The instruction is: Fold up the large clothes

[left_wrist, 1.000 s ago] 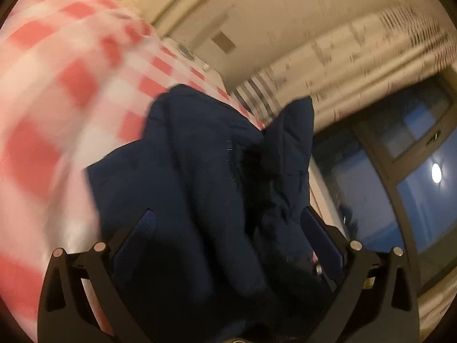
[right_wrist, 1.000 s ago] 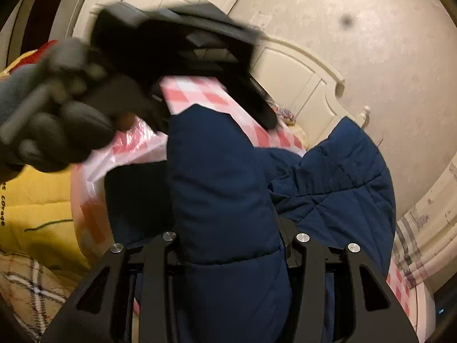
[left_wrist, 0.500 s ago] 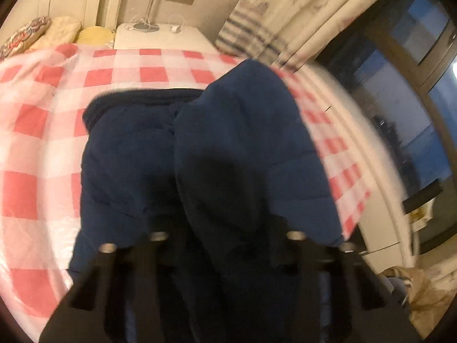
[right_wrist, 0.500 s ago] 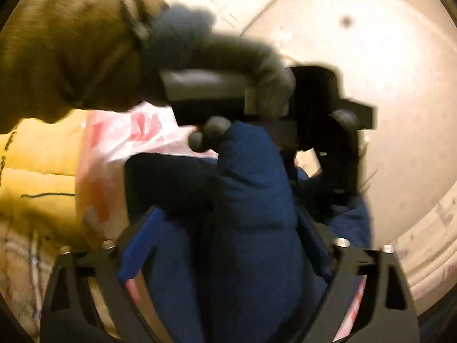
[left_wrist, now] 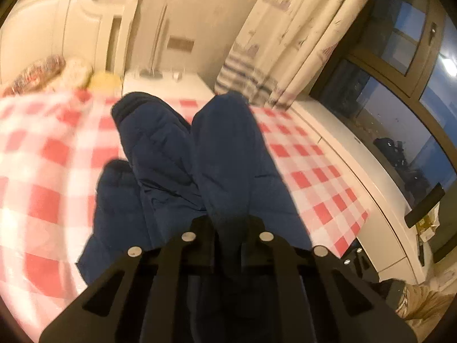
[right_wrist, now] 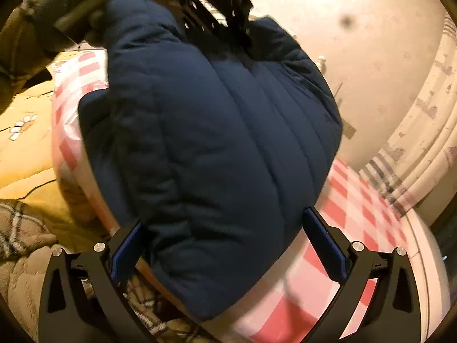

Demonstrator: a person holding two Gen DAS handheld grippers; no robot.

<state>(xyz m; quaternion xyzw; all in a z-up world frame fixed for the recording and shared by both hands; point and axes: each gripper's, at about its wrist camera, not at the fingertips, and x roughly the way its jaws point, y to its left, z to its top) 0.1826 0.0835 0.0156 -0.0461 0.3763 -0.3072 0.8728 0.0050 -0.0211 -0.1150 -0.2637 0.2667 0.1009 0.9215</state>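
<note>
The left claw [left_wrist: 227,228] is clamped on a fold of the navy puffer jacket [left_wrist: 228,154]. The right claw [right_wrist: 225,245] stands wide, straddling the jacket's bulk above the red-checked bed cover [right_wrist: 351,217].

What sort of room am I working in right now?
Most likely a bedroom. The navy puffer jacket lies on a bed with a red-and-white checked cover, pillows sit by a white headboard, and curtains hang beside a dark window.
</note>
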